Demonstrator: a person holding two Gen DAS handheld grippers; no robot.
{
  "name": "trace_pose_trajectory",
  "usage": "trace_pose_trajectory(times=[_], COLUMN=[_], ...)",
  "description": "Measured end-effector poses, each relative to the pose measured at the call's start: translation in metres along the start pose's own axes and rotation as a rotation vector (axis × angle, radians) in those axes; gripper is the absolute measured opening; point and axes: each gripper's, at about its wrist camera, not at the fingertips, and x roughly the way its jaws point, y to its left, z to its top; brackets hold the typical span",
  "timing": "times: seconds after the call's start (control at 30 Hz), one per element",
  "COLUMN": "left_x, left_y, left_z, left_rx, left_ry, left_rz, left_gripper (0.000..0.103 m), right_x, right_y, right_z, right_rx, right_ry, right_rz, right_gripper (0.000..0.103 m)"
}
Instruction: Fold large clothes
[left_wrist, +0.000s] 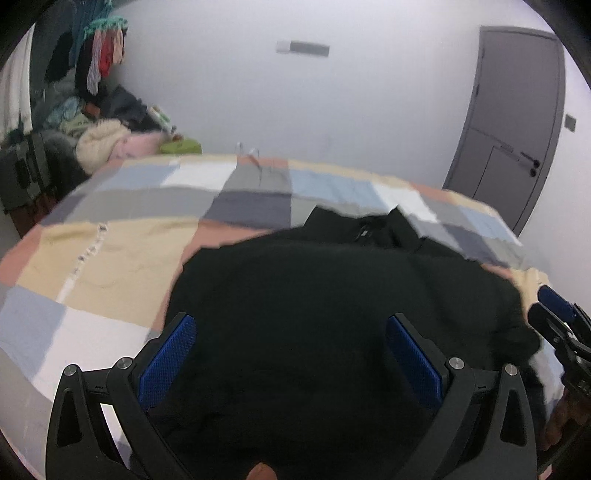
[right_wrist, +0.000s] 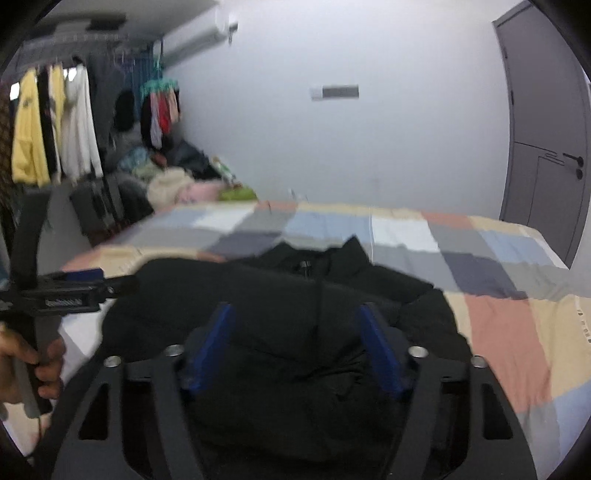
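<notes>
A large black garment (left_wrist: 332, 302) lies bunched on the checked bedspread (left_wrist: 110, 258), its collar and zipper toward the far side. My left gripper (left_wrist: 291, 325) is open above the garment's near part, blue pads wide apart, nothing between them. My right gripper (right_wrist: 295, 314) is open too, over the garment (right_wrist: 295, 354) near its middle. The right gripper also shows at the right edge of the left wrist view (left_wrist: 554, 314), and the left gripper at the left of the right wrist view (right_wrist: 88, 284), held in a hand.
The bed (right_wrist: 498, 314) reaches to a white wall. A grey door (left_wrist: 517, 122) stands at the far right. A pile of clothes and bags (left_wrist: 110, 136) lies at the far left, with hanging clothes (right_wrist: 51, 125) on a rack above it.
</notes>
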Motion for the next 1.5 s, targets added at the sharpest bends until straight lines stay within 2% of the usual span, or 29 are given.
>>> trace_pose_trajectory(times=[0.07,0.13,0.43,0.7,0.87,1.03,1.17,1.37,1.5], left_x=[0.020,0.033,0.078,0.102,0.101,0.078,0.039,-0.044,-0.115], left_y=[0.002,0.003,0.008,0.004,0.002,0.004,0.003,0.000,-0.007], left_z=[-0.007,-0.012,-0.011,-0.013,-0.017,-0.012,-0.002,0.015,0.024], left_rx=[0.015,0.029,0.026,0.027,0.022,0.011,-0.012,-0.007,0.000], left_ry=[0.017,0.001,-0.003,0.003,0.010,0.040,0.031,-0.028,-0.096], left_rz=[-0.003,-0.014,-0.024,-0.027,-0.022,0.003,-0.007,-0.013,-0.026], left_gripper=[0.103,0.103,0.103,0.103,0.103,0.103,0.103,0.103,0.103], right_x=[0.025,0.043,0.089,0.111,0.109,0.082,0.045,-0.036,-0.097], right_y=[-0.004,-0.008,-0.015,-0.028,-0.033,-0.030,-0.029,-0.018,-0.004], right_z=[-0.011,-0.020,-0.030,-0.041,-0.040,-0.034,-0.017,0.021,0.043], right_rx=[0.013,0.022,0.036,0.069,0.112,0.094,0.117,0.106,0.089], right_ry=[0.035,0.065,0.066,0.086,0.125,0.153,0.120,0.033,-0.028], right_rz=[0.000,-0.008,-0.022,0.005,0.035,0.046,0.040,0.019,0.007], right_gripper=[0.062,0.062,0.063,0.063,0.063,0.062,0.063,0.064,0.064])
